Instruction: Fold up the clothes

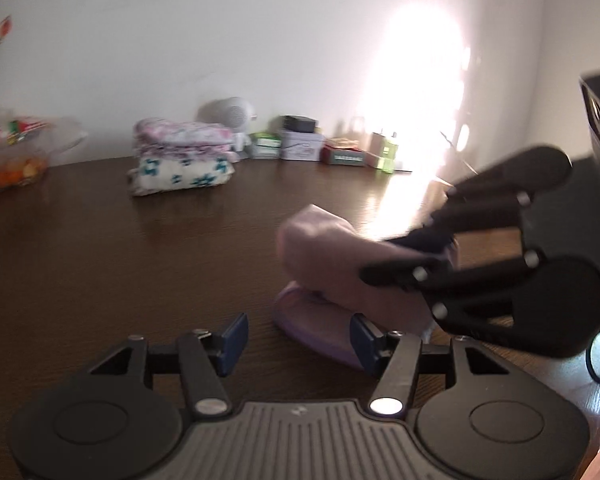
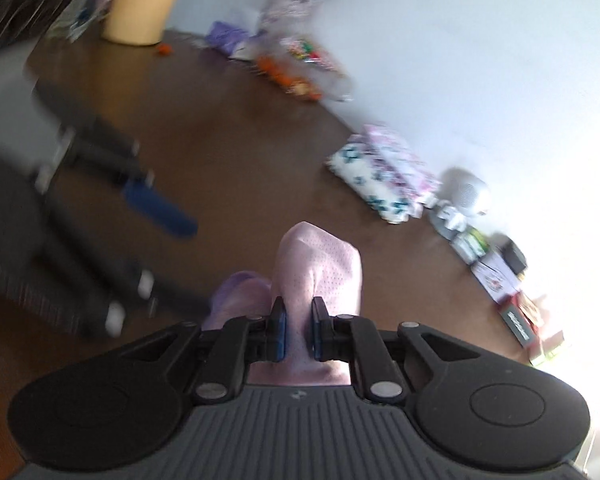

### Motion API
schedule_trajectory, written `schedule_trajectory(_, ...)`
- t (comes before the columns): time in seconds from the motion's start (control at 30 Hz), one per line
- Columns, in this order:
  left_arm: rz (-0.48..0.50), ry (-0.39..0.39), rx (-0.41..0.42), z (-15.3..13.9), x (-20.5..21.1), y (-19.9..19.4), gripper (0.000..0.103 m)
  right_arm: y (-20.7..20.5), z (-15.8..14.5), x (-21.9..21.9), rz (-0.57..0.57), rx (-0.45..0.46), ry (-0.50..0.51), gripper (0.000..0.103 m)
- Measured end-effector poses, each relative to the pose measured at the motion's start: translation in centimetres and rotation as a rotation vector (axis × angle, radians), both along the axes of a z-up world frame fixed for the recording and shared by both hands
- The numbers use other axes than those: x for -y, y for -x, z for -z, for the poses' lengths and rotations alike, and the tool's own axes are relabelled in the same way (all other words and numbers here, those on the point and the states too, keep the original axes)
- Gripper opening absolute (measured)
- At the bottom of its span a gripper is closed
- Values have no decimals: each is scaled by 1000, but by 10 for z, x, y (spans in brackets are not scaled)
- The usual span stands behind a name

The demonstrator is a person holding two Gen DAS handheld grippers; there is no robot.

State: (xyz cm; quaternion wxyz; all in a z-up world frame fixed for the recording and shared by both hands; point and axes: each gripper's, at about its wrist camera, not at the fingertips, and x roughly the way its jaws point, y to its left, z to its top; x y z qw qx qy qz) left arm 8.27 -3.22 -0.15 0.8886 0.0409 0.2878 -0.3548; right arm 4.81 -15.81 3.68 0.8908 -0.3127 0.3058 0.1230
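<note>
The right gripper [image 2: 298, 330] is clamped on a pale pink garment [image 2: 320, 268]; its two blue pads pinch a bunched fold of the dotted cloth, which rises in a hump just ahead of the fingertips. A lilac edge of the same garment [image 2: 236, 292] shows just left of that hump. In the left wrist view the right gripper [image 1: 384, 258] reaches in from the right, lifted off the brown table [image 1: 120, 260], with the pink cloth draped from its tips down to a purple-rimmed part lying on the wood.

The left gripper [image 1: 298, 338] stands released, its blue pads apart with nothing pressed between them; the right pad sits just beside the purple rim of the garment, and I cannot tell whether it touches.

Beyond the garment, toward the wall, a stack of folded clothes [image 1: 182, 158] rests on the table, white with teal flowers below and pink prints above. Right of the stack stands a row of small boxes [image 1: 300, 146], with a white round device [image 1: 230, 112] behind it. Far left of the stack lies a bag of oranges [image 1: 8, 160].
</note>
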Motion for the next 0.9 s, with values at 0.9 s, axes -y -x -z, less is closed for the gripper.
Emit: schedule_trajectory(0.9,158,-109,55,-6,68,-33,22,16,13,65,164,-74,-394,29)
